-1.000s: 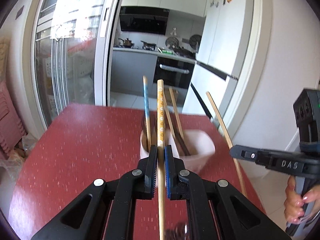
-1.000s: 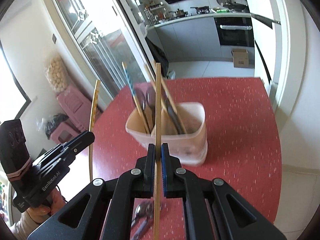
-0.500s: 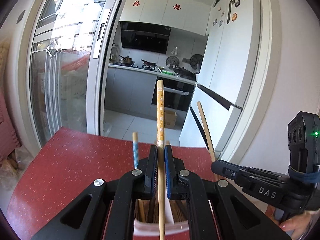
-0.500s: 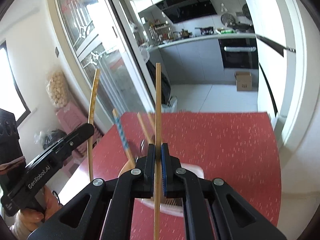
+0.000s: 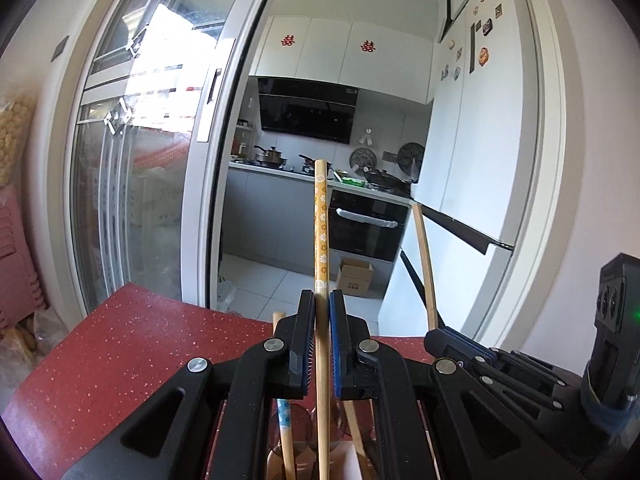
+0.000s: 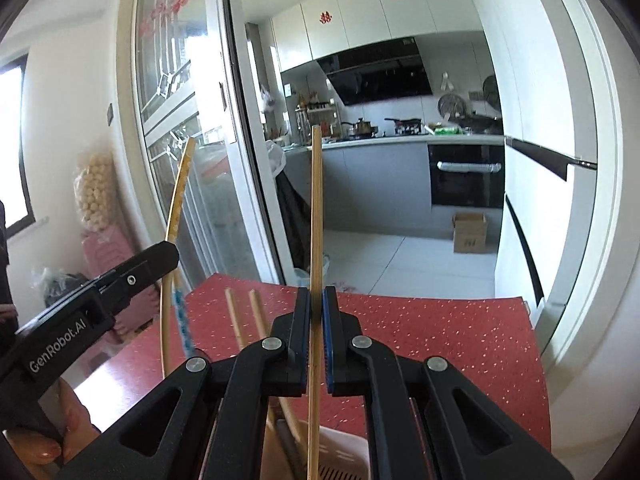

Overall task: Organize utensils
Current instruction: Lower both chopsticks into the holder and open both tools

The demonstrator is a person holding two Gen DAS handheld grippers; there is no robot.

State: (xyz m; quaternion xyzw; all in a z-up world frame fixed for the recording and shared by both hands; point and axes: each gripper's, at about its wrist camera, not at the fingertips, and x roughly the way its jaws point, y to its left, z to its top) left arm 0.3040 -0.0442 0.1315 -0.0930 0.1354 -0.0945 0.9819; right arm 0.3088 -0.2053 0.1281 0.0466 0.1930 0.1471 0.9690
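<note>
Left gripper (image 5: 322, 344) pinches the patterned chopstick (image 5: 321, 216) upright; right gripper (image 6: 317, 340) pinches the plain chopstick (image 6: 316, 208) likewise. Both poised over the holder (image 6: 340, 456) on the red table (image 6: 440, 332), likely for dropping in beside the others.

My right claw (image 6: 317, 300) is clamped on a plain wooden chopstick (image 6: 316, 208) standing upright over the speckled red table (image 6: 440, 340). At the left, my left claw (image 6: 160, 256) grips a yellow patterned chopstick (image 6: 176, 208). Below me sits a pale pink plastic container (image 6: 340, 456) holding more sticks.
</note>
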